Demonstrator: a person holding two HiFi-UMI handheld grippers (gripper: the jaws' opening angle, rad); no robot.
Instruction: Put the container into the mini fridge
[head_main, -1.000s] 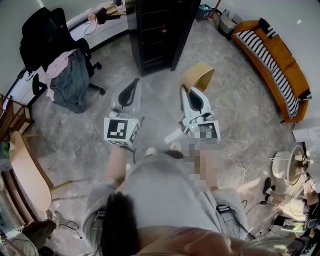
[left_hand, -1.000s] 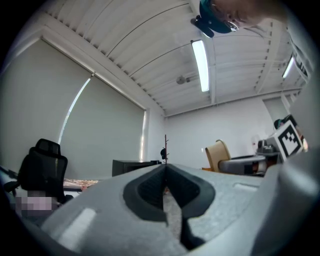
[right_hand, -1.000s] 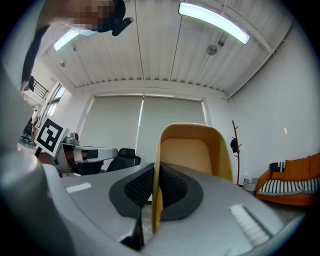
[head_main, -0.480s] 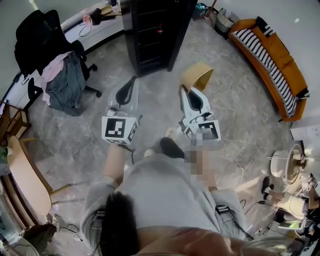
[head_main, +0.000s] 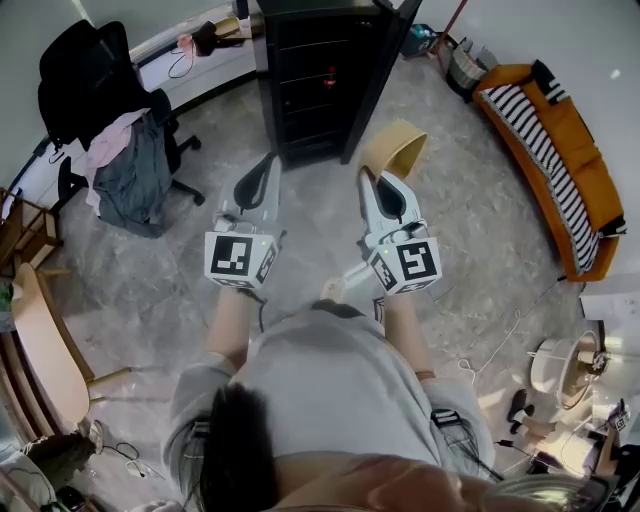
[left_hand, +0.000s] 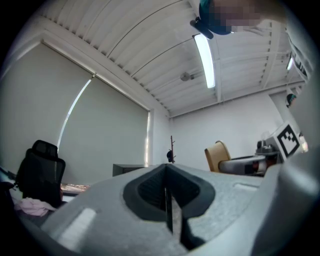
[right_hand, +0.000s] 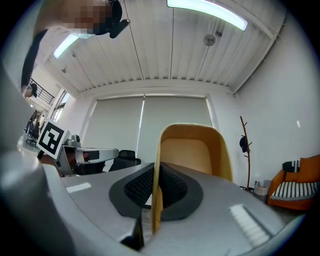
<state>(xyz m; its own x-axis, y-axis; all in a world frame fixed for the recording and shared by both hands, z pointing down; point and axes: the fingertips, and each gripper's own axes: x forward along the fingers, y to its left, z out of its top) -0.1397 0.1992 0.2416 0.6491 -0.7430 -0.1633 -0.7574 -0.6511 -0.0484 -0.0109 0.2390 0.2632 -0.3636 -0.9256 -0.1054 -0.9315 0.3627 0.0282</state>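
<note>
The container (head_main: 395, 150) is a tan, open-topped tub held out in front of me, above the floor. My right gripper (head_main: 378, 182) is shut on its rim; in the right gripper view the tub's wall (right_hand: 195, 150) stands pinched between the dark pads of the right gripper (right_hand: 154, 200). My left gripper (head_main: 268, 166) is held level beside it, apart from the tub. Its jaws are shut with nothing between them, as the left gripper view shows (left_hand: 167, 197). The black mini fridge (head_main: 315, 80) stands ahead on the floor, its door (head_main: 388, 50) swung open to the right.
A black office chair (head_main: 95, 80) draped with clothes (head_main: 135, 175) stands left of the fridge. An orange sofa (head_main: 560, 150) with a striped cushion runs along the right. A wooden chair (head_main: 45, 340) is at the left edge. Cables and a fan (head_main: 560, 365) lie at the lower right.
The fridge has come nearer and stands more squarely ahead as the person steps forward. Both grippers keep their pose, with the tub still in the right one.
</note>
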